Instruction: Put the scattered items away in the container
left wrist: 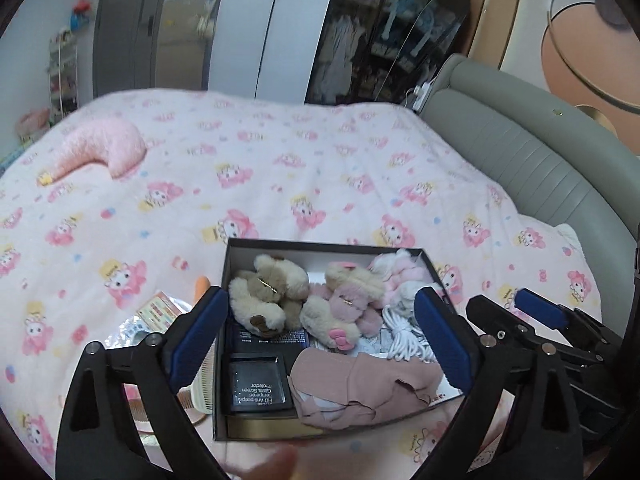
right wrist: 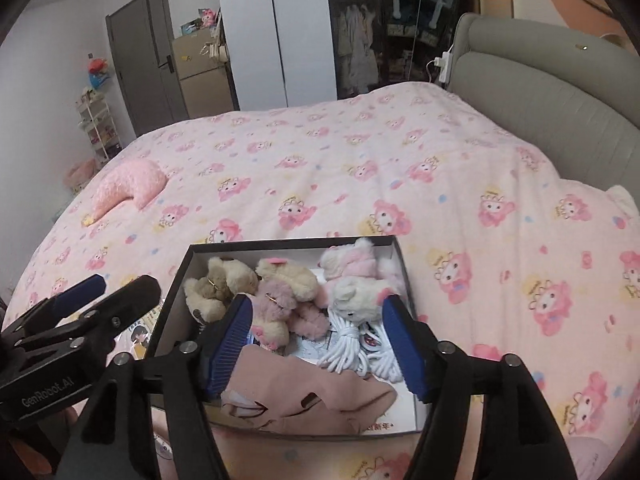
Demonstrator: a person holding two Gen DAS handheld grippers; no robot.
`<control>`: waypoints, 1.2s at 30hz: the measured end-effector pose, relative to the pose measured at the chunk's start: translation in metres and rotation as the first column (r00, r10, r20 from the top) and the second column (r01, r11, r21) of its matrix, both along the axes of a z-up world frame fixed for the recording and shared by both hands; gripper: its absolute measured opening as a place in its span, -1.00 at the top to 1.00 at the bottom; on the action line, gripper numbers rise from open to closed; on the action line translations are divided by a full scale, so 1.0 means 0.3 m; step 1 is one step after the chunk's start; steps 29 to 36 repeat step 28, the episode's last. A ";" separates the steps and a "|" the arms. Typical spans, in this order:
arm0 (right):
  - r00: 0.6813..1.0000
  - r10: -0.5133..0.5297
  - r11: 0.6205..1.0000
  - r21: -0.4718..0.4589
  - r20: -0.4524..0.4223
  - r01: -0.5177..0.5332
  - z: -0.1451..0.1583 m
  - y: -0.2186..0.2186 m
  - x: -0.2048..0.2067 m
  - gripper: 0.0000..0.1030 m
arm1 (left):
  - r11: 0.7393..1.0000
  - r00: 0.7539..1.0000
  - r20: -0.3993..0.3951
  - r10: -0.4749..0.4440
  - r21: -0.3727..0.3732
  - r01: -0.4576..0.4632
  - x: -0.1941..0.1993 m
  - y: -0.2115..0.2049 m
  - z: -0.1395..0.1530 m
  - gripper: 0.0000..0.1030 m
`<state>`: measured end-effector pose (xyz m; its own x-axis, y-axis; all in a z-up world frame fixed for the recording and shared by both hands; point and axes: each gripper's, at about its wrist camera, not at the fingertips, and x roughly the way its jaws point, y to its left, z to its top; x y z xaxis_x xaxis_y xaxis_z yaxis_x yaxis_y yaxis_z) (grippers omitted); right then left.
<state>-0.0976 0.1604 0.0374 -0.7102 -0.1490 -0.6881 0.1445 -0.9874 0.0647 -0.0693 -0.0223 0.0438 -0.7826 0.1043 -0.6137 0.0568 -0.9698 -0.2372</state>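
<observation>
Both grippers hover above the near end of an open black box (left wrist: pixel 236 256) that rests on a bed with a pink cartoon-print bedspread (left wrist: pixel 320 168). The left gripper (left wrist: pixel 320 344) has its jaws wide apart with nothing between the blue pads; the right gripper (right wrist: pixel 320 344) likewise has its jaws spread, empty, and sits just beside the left one. Inside the box, nearest the grippers, lies a folded dusty-pink cloth (left wrist: pixel 360 392) and, beside it on the left, a black packet labelled as a screen protector (left wrist: pixel 258 386). Farther in lies a coil of white cord (right wrist: pixel 352 348), then three plush toys in a row: a beige plush bear (left wrist: pixel 266 292) at the left, a cream-and-pink plush bear (left wrist: pixel 344 304) in the middle, and a white-and-pink plush toy (right wrist: pixel 356 276) at the right wall. Outside the box, against its left wall, a comb (left wrist: pixel 202 390) and a small printed card (left wrist: pixel 160 306) lie on the bedspread. Well beyond the box, a pink crescent-shaped cushion (left wrist: pixel 104 148) rests near the far left edge of the bed. A grey padded headboard (left wrist: pixel 520 152) borders the bed on the right, and a wardrobe (right wrist: pixel 276 28) stands behind.
</observation>
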 end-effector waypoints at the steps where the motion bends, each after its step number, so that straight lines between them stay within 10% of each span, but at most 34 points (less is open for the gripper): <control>1: 1.000 -0.014 1.000 0.002 -0.013 0.014 0.015 0.009 0.027 -0.49 | 1.000 1.000 -0.013 0.002 0.005 -0.002 0.030 0.006 0.019 -0.99; 15: 0.997 -0.029 0.999 0.023 -0.067 0.030 0.076 0.033 0.307 -0.57 | 0.997 0.998 -0.056 0.017 -0.070 -0.021 0.286 0.059 0.082 -0.99; 36: 0.997 -0.055 0.998 0.012 -0.063 0.055 0.069 0.051 0.343 -0.57 | 0.997 0.999 -0.033 -0.028 -0.076 0.025 0.310 0.093 0.043 -0.99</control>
